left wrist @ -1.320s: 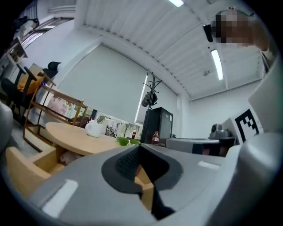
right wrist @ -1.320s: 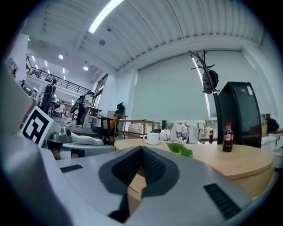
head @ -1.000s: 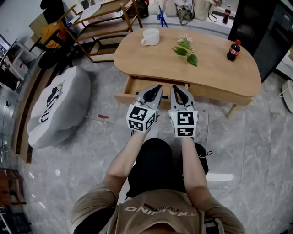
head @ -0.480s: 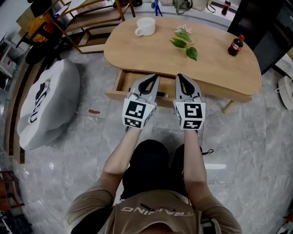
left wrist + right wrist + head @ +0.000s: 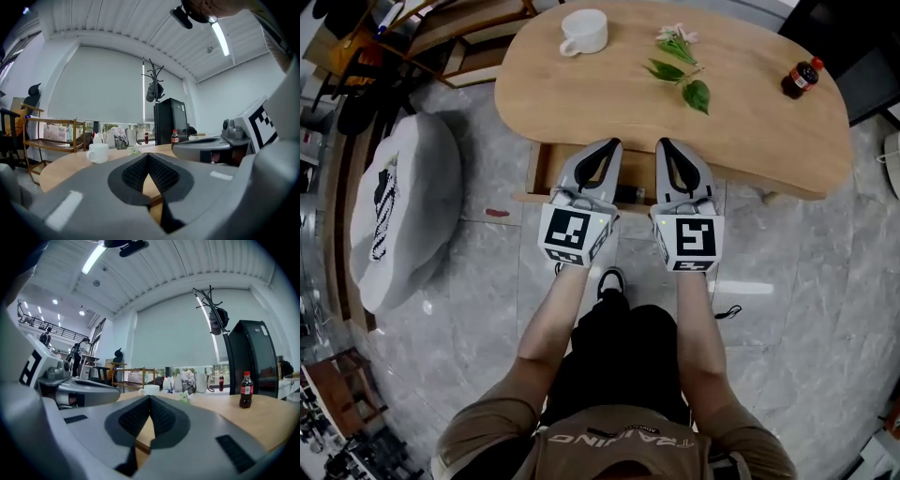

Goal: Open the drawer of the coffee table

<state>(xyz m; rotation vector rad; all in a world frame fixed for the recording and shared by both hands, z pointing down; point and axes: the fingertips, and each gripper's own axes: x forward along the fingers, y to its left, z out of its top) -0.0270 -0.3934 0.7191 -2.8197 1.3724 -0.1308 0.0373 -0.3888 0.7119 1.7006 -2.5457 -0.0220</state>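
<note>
- both grippers have drawn back toward the person since the earlier frames, and the drawer (image 5: 544,173) seems a little farther out of the table (image 5: 750,122).
- drawer: under the tabletop's near edge, left of its middle, pulled partly out; pale wood inside shows at its left end.
- a dark handle (image 5: 628,192) shows on the drawer front, in the gap between the two grippers.
- left gripper (image 5: 608,145): held level, reaching over the drawer front, tip close to the tabletop's near edge. jaws closed, pads meeting at the tip; only wood shows through the slit below them, and no view shows anything pinched.
- right gripper (image 5: 664,143): just beside the left one and parallel to it, same reach. jaws also closed to a point, with a wooden edge seen through the slit below.
- whether either gripper touches the drawer front i cannot tell; their bodies cover it in the head view.
- cup (image 5: 584,31): white, upright, near the tabletop's far left edge.
- sprig (image 5: 680,66): green leaves lying flat near the middle of the far edge.
- bottle (image 5: 802,78): dark drink, red cap, at the tabletop's far right end.
- cushion (image 5: 398,220): big, grey, on the floor left of the table, well apart from the drawer.
</note>
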